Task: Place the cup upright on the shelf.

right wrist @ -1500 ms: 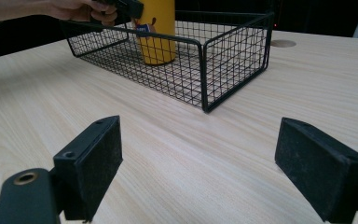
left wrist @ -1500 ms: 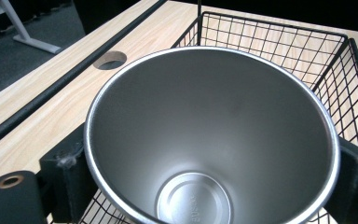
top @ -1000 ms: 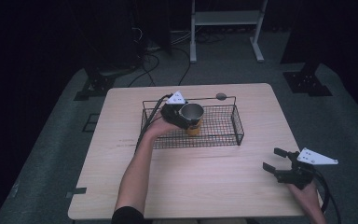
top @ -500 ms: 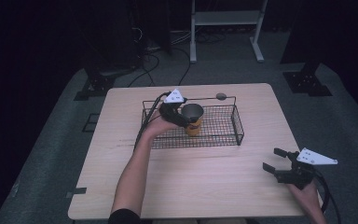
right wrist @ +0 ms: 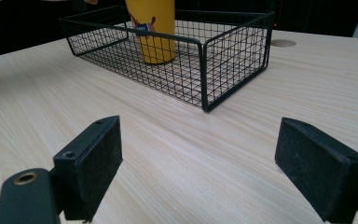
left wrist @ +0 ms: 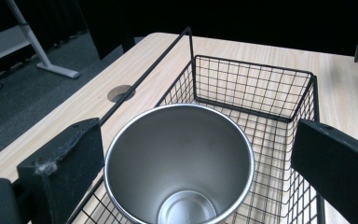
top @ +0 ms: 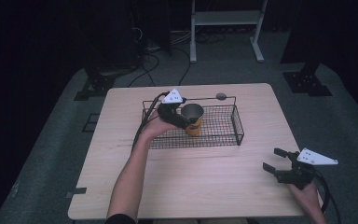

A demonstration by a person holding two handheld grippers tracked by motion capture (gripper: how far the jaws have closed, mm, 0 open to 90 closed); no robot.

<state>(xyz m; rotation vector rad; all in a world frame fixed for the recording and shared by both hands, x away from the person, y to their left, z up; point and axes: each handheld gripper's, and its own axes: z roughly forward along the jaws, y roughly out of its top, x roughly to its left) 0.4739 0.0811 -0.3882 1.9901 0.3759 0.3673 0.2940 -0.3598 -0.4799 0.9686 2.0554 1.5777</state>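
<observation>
Left gripper [top: 182, 118] is held spread wide around a yellow cup [left wrist: 179, 163] with a steel interior, standing upright inside the wire basket [top: 235, 122]; contact cannot be judged. Right gripper [top: 276, 160] is held open above the bare wooden table [top: 205, 182], well apart from the basket.

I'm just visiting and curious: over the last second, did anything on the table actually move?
Hardly anything. The left gripper stays around the yellow metal cup standing in the wire basket, jaws apart on either side of it; cup and hand shifted only slightly, if at all. The right gripper stayed open near the wooden table's right edge, and the basket did not move.
</observation>
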